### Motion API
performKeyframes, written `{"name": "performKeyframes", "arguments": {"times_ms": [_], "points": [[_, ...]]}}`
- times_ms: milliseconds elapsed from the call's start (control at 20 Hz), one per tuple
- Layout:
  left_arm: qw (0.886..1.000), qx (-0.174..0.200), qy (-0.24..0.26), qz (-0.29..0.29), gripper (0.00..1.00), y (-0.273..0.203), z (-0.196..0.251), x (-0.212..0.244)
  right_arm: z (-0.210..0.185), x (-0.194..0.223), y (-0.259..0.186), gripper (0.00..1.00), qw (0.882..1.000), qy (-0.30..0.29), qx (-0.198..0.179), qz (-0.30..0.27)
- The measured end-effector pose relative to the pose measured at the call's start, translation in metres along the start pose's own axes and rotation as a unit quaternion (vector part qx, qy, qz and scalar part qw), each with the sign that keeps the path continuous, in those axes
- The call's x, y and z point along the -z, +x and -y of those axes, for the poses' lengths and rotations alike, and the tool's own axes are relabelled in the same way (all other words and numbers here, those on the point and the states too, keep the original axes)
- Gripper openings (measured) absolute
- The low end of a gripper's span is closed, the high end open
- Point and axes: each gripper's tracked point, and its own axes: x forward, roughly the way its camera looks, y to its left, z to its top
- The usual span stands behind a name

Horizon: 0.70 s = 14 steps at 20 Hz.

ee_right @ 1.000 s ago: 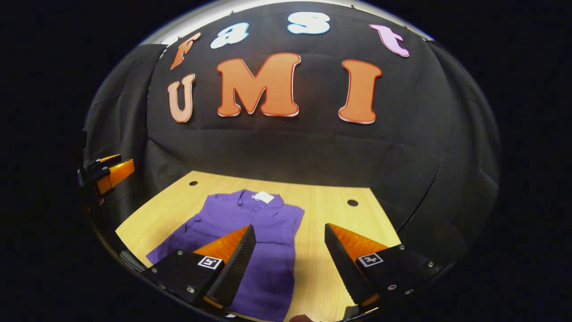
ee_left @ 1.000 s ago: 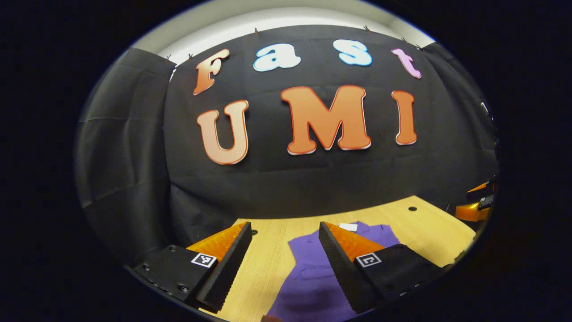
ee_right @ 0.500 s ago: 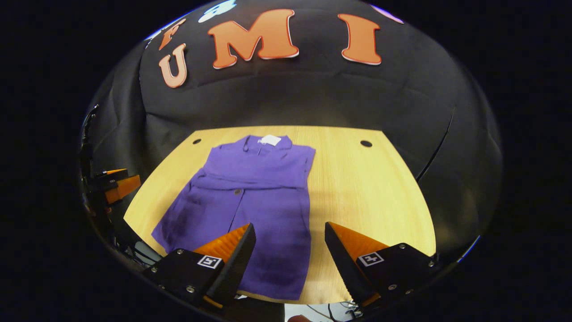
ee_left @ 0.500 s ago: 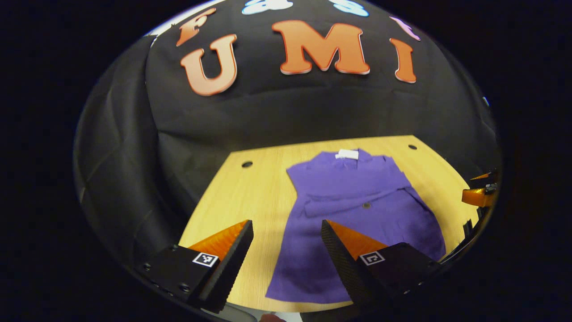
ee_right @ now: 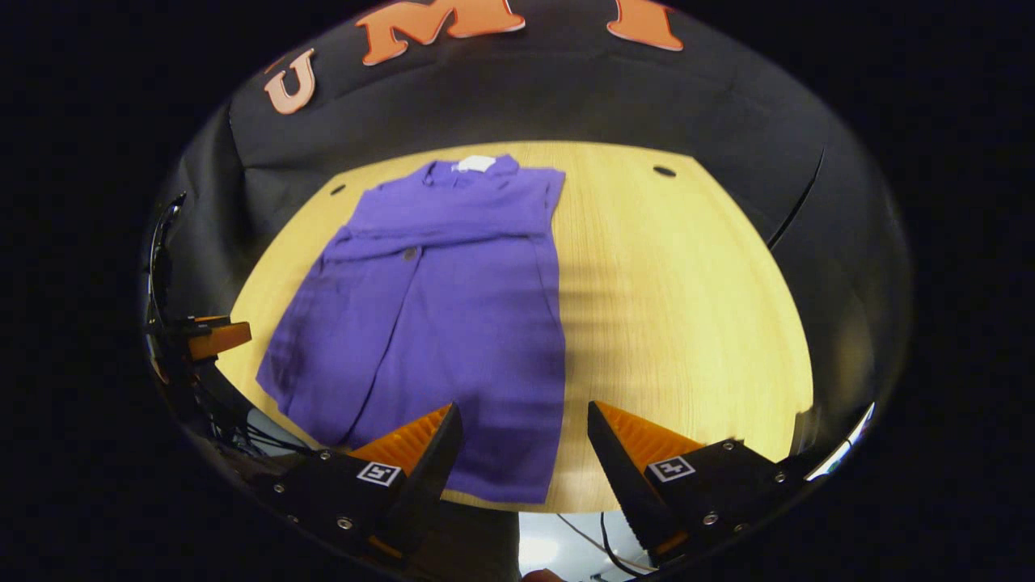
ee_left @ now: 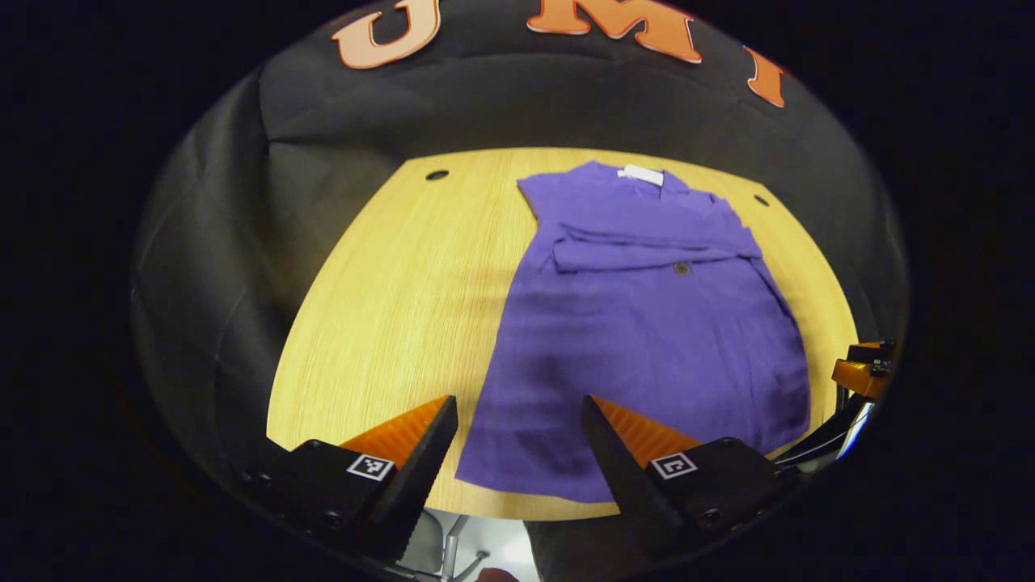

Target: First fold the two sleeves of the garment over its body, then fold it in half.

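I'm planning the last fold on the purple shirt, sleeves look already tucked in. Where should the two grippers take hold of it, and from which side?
Likely the two near hem corners of the purple shirt: the left gripper on its corner, the right gripper on the other. Come in from the near table edge, low and flat. The hem lies straight along that edge, with the collar far, so lifting it toward the collar halves the shirt.

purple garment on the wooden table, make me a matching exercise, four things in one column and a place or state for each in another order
Things:
1. purple button-up garment
2. small white neck label
3. left tongs
4. light wooden table

Places or states:
A. open, holding nothing
B. lying flat, both sleeves folded across the chest
C. at the collar, on the far end of the garment
D. has small dark round holes near its far edge

Pairs: 1-B, 2-C, 3-A, 4-D
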Motion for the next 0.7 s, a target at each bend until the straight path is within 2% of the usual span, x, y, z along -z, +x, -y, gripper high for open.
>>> {"name": "performKeyframes", "arguments": {"times_ms": [200,250,300,500,700], "points": [[0.999,0.008,0.022,-0.046,0.99,0.0,0.003,0.017,-0.001,0.03,0.012,0.95,0.999,0.002,-0.001,-0.053],[0.998,0.005,0.023,-0.055,0.99,0.004,0.0,0.025,0.0,0.035,0.014,1.0,0.998,0.005,-0.001,-0.062],[0.998,0.005,0.02,-0.063,0.99,0.008,0.001,0.029,0.001,0.039,0.017,0.95,0.998,0.01,0.001,-0.069],[0.995,0.018,0.012,-0.099,1.0,0.022,0.003,0.044,-0.005,0.05,0.023,0.95,0.994,0.039,-0.014,-0.099],[0.991,0.027,0.016,-0.134,1.0,0.037,0.002,0.057,-0.001,0.062,0.031,0.94,0.991,0.036,0.008,-0.13]]}}
